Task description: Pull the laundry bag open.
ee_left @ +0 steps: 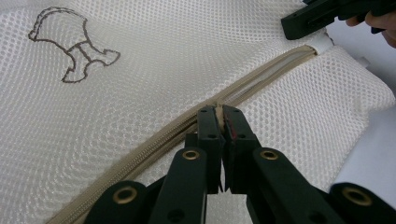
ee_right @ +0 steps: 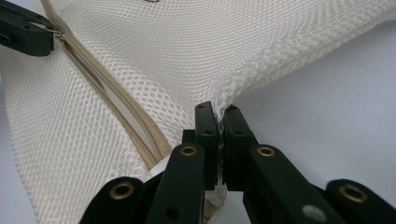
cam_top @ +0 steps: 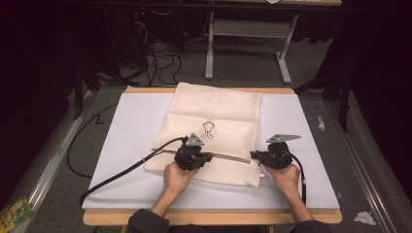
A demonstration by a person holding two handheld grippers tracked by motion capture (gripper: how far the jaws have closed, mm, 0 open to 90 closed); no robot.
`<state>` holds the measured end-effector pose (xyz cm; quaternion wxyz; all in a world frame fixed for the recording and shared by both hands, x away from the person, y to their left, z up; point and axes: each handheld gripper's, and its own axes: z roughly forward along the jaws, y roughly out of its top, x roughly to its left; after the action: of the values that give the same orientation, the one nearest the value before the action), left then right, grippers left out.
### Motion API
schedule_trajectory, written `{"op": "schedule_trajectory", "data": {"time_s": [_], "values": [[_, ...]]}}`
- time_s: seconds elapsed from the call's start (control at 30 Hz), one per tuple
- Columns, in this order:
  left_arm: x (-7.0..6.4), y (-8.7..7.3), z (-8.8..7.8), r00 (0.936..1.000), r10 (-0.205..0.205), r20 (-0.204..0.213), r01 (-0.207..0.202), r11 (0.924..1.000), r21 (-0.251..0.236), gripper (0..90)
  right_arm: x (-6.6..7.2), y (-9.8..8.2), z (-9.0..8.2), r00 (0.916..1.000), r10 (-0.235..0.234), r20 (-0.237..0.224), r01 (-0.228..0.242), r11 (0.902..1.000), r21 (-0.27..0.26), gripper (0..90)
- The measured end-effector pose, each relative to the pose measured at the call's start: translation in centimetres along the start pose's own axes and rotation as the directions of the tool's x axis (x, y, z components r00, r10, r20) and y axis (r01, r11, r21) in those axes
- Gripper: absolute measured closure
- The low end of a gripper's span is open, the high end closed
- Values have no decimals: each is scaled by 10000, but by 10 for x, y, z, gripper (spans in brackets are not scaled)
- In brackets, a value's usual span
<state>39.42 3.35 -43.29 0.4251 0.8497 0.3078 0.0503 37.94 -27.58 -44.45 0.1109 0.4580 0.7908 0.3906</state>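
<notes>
Cream mesh laundry bag (cam_top: 214, 131) is lying flat on the worktop (cam_top: 131, 145), left gripper (ee_left: 219, 116) pinching its zipper pull (ee_left: 217, 110), right gripper (ee_right: 219, 116) clamping the bag's end, so unzipping probably needs a steady pull along the zipper (ee_left: 154, 140).

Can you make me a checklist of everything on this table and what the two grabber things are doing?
Surface: pale white rectangular board on a wooden table, lying flat.
Job's things: cream mesh zip bag with a small outline drawing; its tan zipper runs across the near part and is partly open.
Clutter: nothing seen on the board; crumpled white scraps and a green packet lie on the floor.
Grippers: left gripper is shut on the zipper's pull; right gripper is shut on the mesh at the bag's edge, by the zipper's end.
Cables: thick black cable trails off the board's left corner.
Surroundings: grey carpet, grey metal table legs, dark room.
</notes>
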Motion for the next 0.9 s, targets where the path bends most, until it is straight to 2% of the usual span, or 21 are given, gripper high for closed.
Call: {"op": "schedule_trajectory", "data": {"time_s": [0.13,0.33,0.5,0.63,0.73,0.9], "values": [[0,-1,2,10000,-20,0,20,10000,29,871,1,1,0,9996,-217,197,216,9997,93,883],[1,-1,-2,9997,40,-226,-38,9999,100,871,-1,1,-1,9995,-142,273,138,9998,151,884],[2,-1,-6,9998,29,-220,-29,10000,-19,871,-3,3,-2,9996,-173,224,171,9998,69,884],[4,-5,-11,9991,0,-416,-2,10000,-56,871,-4,4,-2,9996,-159,215,158,9999,52,884],[11,-9,-12,9989,-358,-288,352,9992,-208,871,-4,4,-1,9995,-174,247,171,9998,116,884],[12,-11,-13,9991,-371,-220,368,9992,-142,871,-4,4,0,9997,-96,245,93,9999,128,884]]}}
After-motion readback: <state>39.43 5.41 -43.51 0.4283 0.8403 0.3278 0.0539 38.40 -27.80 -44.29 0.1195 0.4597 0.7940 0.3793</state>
